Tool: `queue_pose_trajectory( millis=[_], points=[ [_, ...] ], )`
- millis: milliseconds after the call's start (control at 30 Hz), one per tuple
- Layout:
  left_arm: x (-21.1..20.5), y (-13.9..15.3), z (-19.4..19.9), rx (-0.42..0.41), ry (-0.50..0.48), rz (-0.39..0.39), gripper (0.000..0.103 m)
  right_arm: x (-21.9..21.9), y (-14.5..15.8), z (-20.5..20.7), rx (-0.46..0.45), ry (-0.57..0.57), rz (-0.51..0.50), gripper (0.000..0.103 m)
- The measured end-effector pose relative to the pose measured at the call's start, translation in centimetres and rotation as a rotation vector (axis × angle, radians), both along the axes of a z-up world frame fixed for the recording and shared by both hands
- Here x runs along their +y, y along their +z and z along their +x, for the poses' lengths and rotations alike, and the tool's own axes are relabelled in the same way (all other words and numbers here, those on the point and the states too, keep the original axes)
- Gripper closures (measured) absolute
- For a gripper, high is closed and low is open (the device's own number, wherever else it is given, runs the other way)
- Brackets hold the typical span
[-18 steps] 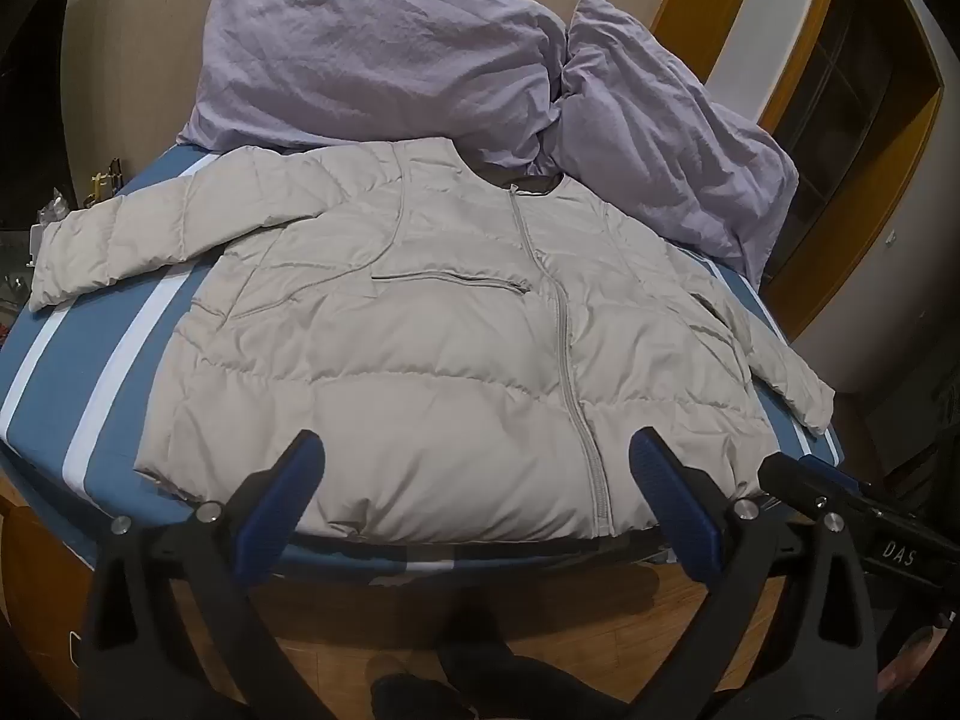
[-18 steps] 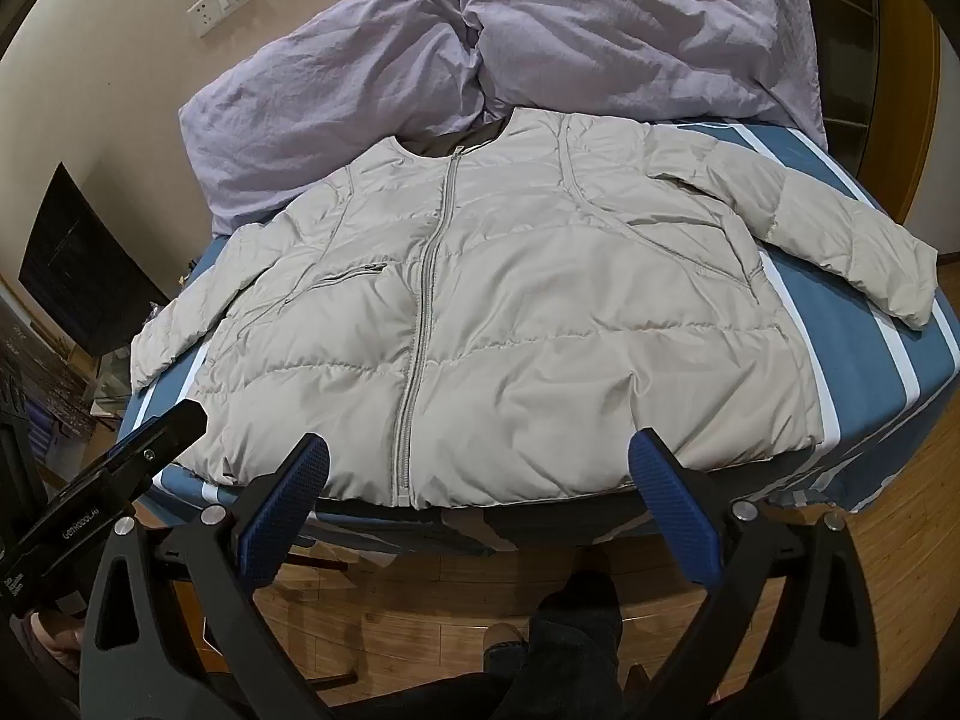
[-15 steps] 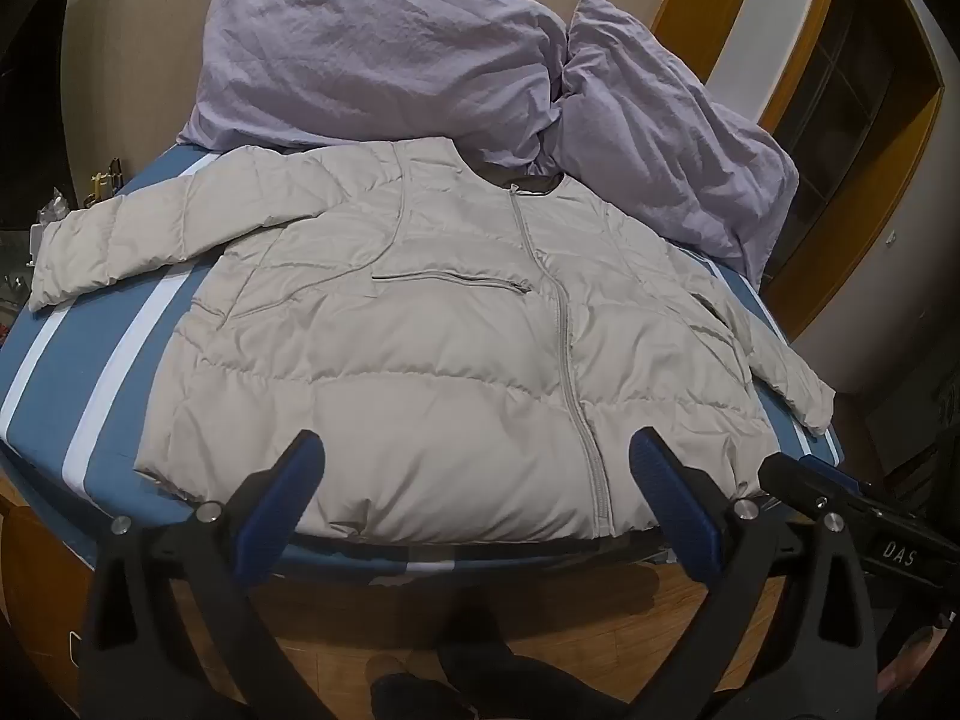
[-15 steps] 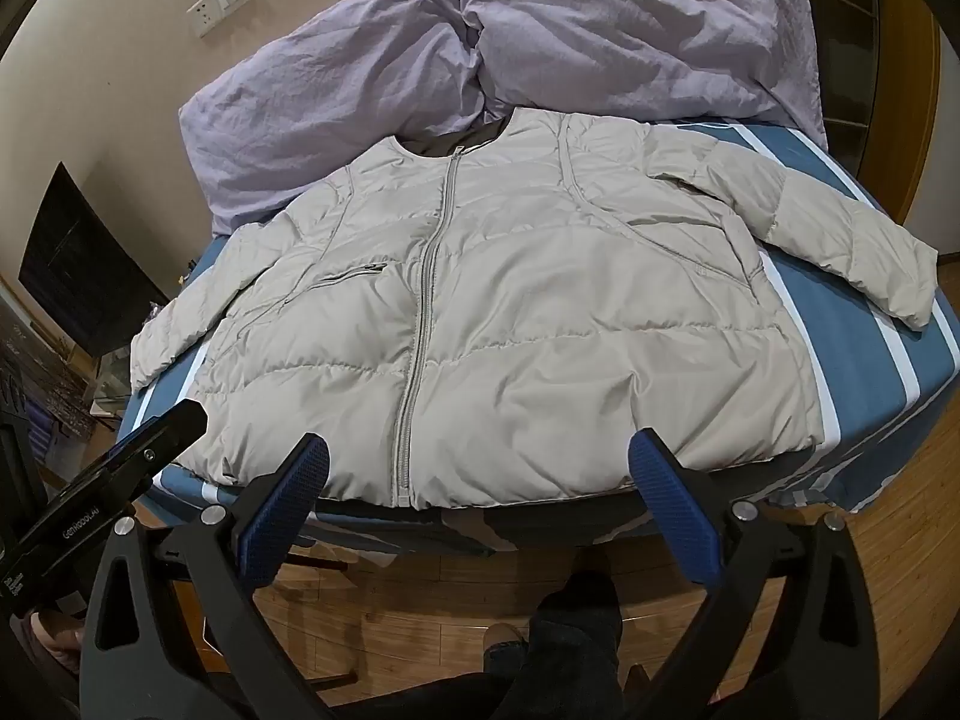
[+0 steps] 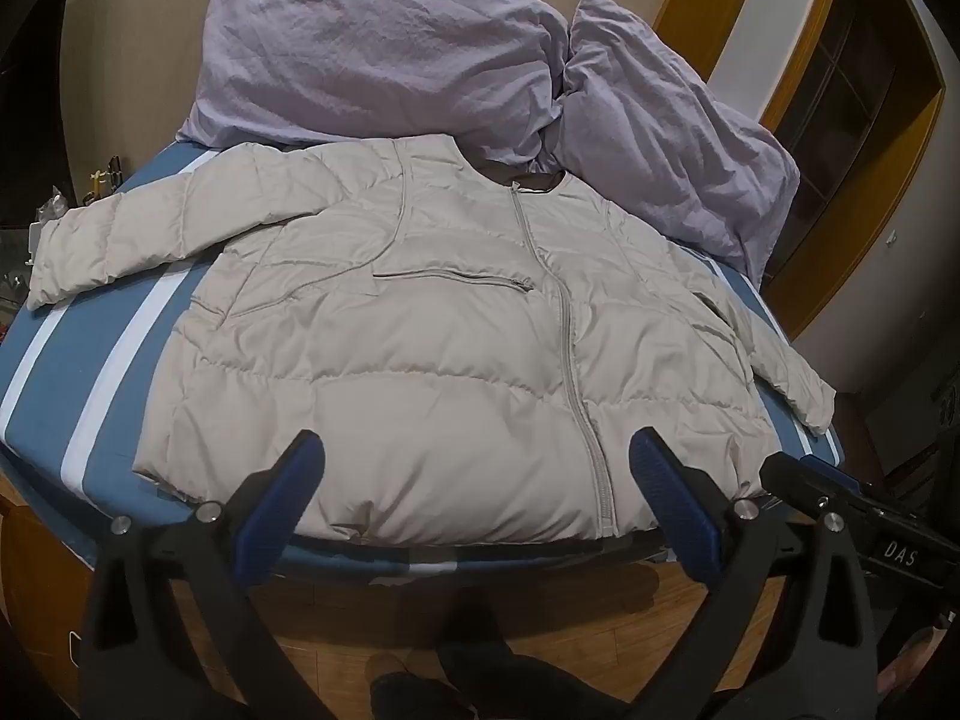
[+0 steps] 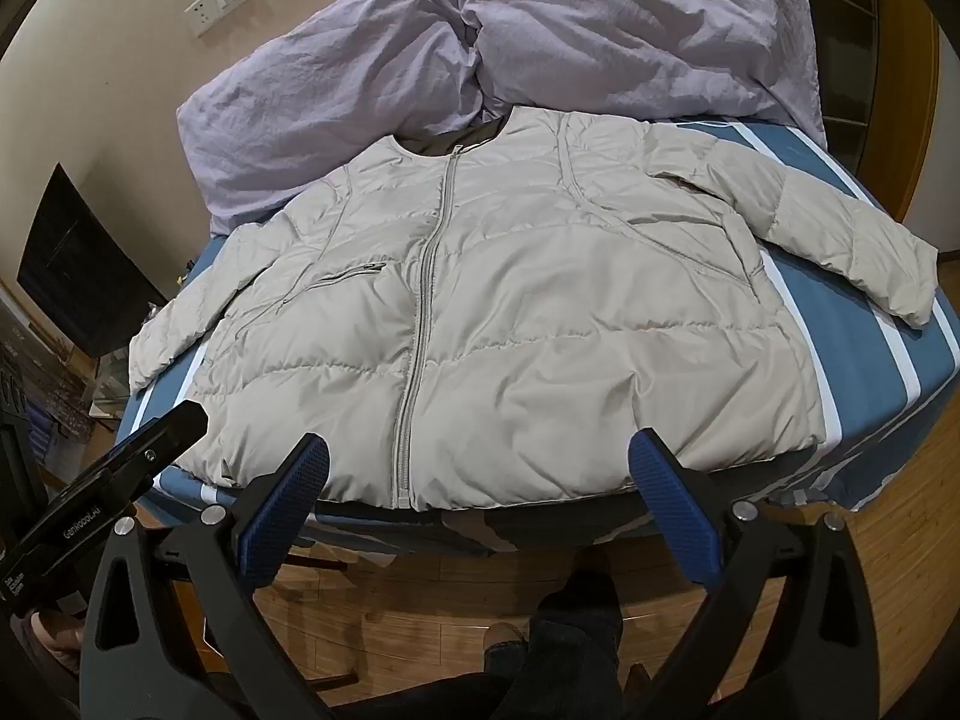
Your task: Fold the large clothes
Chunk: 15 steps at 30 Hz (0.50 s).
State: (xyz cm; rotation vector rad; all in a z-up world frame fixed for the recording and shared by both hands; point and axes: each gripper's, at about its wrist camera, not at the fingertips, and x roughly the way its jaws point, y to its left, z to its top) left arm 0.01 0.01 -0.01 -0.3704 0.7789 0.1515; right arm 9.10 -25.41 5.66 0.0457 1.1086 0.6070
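A beige puffer jacket [image 5: 444, 336] lies flat and zipped on the blue striped bed, collar toward the pillows, both sleeves spread out; it also shows in the right wrist view [image 6: 528, 324]. My left gripper [image 5: 477, 492] is open and empty, hovering in front of the jacket's hem near the bed's foot. My right gripper [image 6: 480, 492] is open and empty, also in front of the hem. The right gripper's body shows at the lower right of the left wrist view [image 5: 852, 516], and the left gripper's body at the lower left of the right wrist view [image 6: 108, 492].
Two lilac pillows [image 5: 384, 66] [image 6: 624, 24] lie at the head of the bed. The blue sheet with white stripes [image 5: 78, 360] is bare beside the jacket. Wooden floor [image 6: 456, 606] and the person's feet lie below. A dark screen [image 6: 78, 270] stands at the left.
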Motion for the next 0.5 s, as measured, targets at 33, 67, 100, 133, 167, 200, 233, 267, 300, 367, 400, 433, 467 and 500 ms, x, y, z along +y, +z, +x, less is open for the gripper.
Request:
queue_pose_trajectory(
  millis=[33,67,100,133,167,200,233,267,300,367,400,433,467,500],
  points=[
    [0.00,0.00,0.00,0.000,0.000,0.000,0.002,0.08,-0.06,-0.03,-0.002,0.003,-0.002,0.001],
    [0.00,0.00,0.00,0.000,0.000,0.000,0.002,0.09,-0.06,-0.03,-0.002,0.003,-0.002,0.001],
    [-0.01,0.00,-0.01,0.000,-0.001,0.000,0.002,0.09,-0.07,-0.03,-0.002,0.003,-0.002,0.001],
    [0.00,0.00,0.00,0.001,0.000,-0.001,0.002,0.08,-0.08,-0.02,-0.002,0.003,-0.002,0.001],
    [0.01,0.00,0.00,0.001,0.000,-0.001,0.002,0.08,-0.08,-0.03,-0.002,0.003,-0.002,0.001],
    [0.01,-0.01,0.00,0.001,0.000,-0.001,0.002,0.07,-0.09,-0.03,-0.002,0.003,-0.003,0.001],
    [0.01,-0.01,0.00,0.001,0.000,-0.001,0.002,0.12,-0.07,0.02,-0.001,0.002,-0.003,0.001],
    [0.00,-0.01,0.00,0.001,0.000,-0.001,0.002,0.12,-0.07,0.03,-0.001,0.002,-0.003,0.001],
    [0.00,-0.01,0.00,0.001,0.000,-0.001,0.002,0.13,-0.08,0.04,-0.001,0.003,-0.003,0.001],
    [0.00,-0.01,0.01,0.002,0.000,-0.002,0.002,0.14,-0.08,0.06,0.000,0.002,-0.003,0.001],
    [0.00,-0.01,0.00,0.002,0.000,-0.002,0.002,0.14,-0.07,0.06,0.000,0.002,-0.003,0.001],
    [-0.01,0.00,-0.01,0.001,-0.001,-0.002,0.002,0.14,-0.07,0.06,-0.001,0.002,-0.003,0.001],
    [0.00,-0.01,0.01,0.002,0.000,-0.002,0.002,0.15,-0.09,0.06,-0.001,0.002,-0.003,0.001],
    [0.00,-0.01,0.00,0.002,-0.001,-0.002,0.002,0.16,-0.09,0.06,0.000,0.002,-0.003,0.001]
  ],
)
